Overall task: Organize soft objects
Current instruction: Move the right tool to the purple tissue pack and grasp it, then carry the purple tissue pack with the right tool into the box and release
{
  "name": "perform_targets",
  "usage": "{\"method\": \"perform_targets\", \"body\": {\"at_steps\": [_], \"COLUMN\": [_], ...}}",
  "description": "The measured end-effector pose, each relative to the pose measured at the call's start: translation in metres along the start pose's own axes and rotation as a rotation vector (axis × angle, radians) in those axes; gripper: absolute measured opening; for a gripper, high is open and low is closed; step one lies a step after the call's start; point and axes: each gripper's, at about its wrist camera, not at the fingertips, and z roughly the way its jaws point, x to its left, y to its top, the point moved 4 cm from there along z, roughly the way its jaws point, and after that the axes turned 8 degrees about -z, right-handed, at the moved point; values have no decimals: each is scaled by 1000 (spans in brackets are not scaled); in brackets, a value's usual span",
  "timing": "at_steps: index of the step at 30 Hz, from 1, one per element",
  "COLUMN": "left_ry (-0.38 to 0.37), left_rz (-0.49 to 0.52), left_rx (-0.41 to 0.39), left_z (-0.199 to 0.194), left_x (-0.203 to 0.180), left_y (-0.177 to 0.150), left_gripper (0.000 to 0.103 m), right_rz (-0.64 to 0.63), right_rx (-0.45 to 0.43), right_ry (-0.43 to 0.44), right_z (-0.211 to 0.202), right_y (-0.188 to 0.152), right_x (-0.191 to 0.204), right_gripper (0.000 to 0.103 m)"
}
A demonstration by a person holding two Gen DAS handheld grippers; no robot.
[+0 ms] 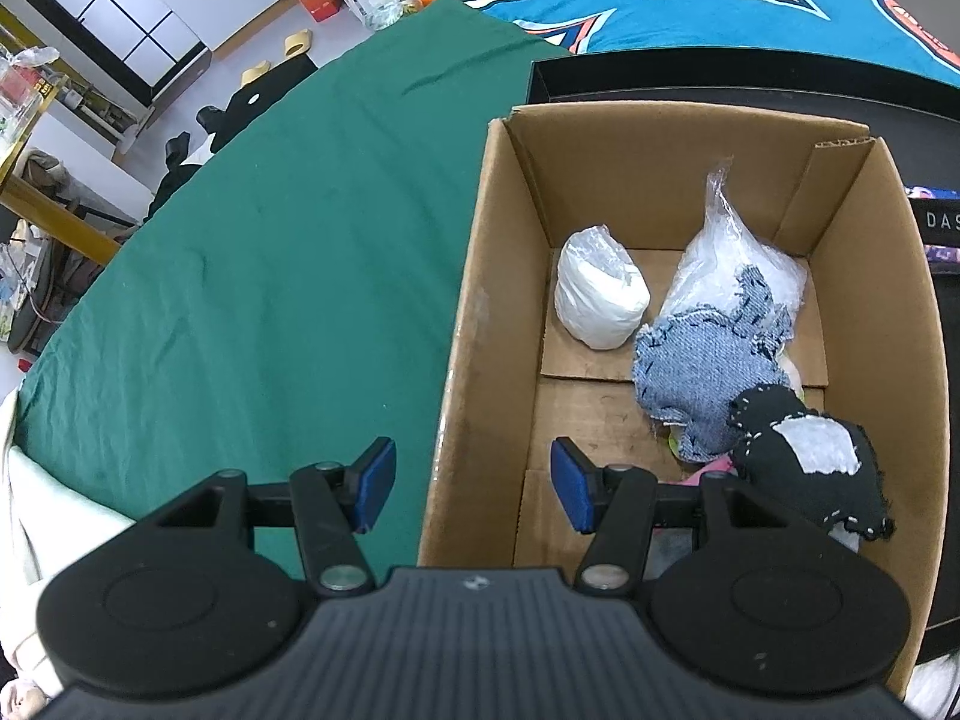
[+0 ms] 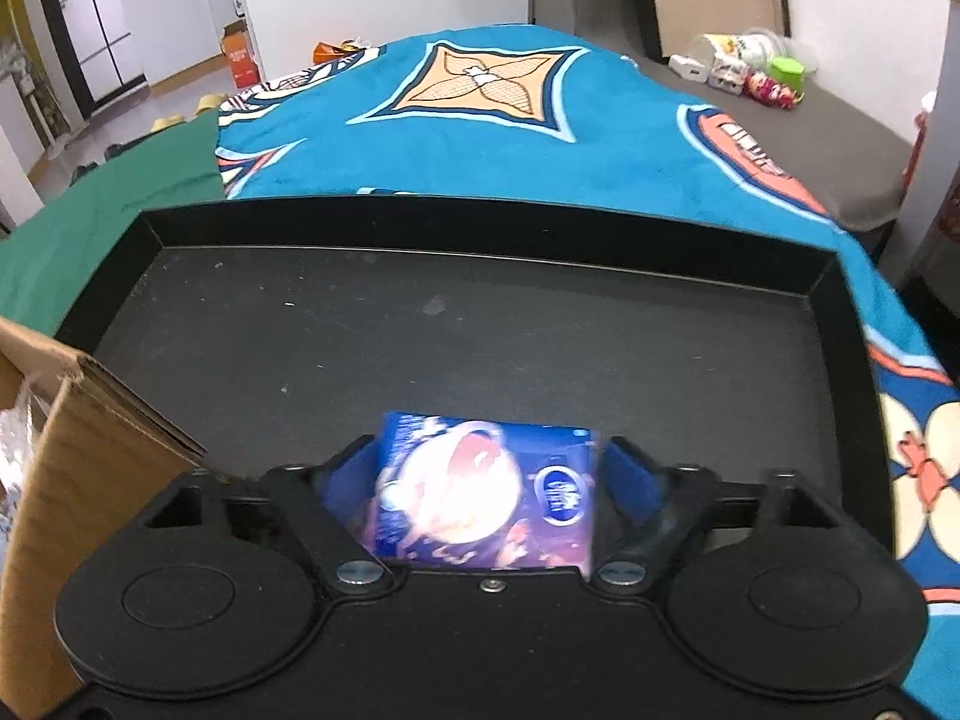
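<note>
The left gripper [image 1: 474,492] hangs wide apart and empty, straddling the near left wall of a cardboard box [image 1: 474,276]. Inside the box, nearest first, lie a black cloth piece [image 1: 798,456], a denim scrap [image 1: 702,372], a white wrapped roll [image 1: 600,300] and a clear plastic bag [image 1: 720,240]. The box stands on a green cloth [image 1: 270,276]. The right gripper [image 2: 486,480] clamps a blue tissue pack [image 2: 480,492] over a black tray [image 2: 456,324], with a blue patterned blanket [image 2: 492,138] beyond.

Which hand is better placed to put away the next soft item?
Right. The right claw is shut on a purple tissue packet above the black tray. The left claw is open and empty over the cardboard box edge.
</note>
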Motion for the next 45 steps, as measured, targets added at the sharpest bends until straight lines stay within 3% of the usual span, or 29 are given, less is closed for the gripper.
{"method": "perform_targets", "body": {"at_steps": [8,21,45], "left_ry": [-2,-28,-101], "left_rz": [-11,-25,-62], "left_rx": [-9,-35,-94], "left_z": [-2,-16,-36], "left_x": [2,8,28], "left_y": [-1,-6,-13], "left_gripper": [56,56,56], "right_rz": [73,99,15], "right_rx": [32,-23,-157], "right_ry": [10,18,35], "right_z": [-18,-75,-165], "right_y": [-15,-22,-7], "right_x": [-17,-16,38], "right_gripper": [71,71,71]}}
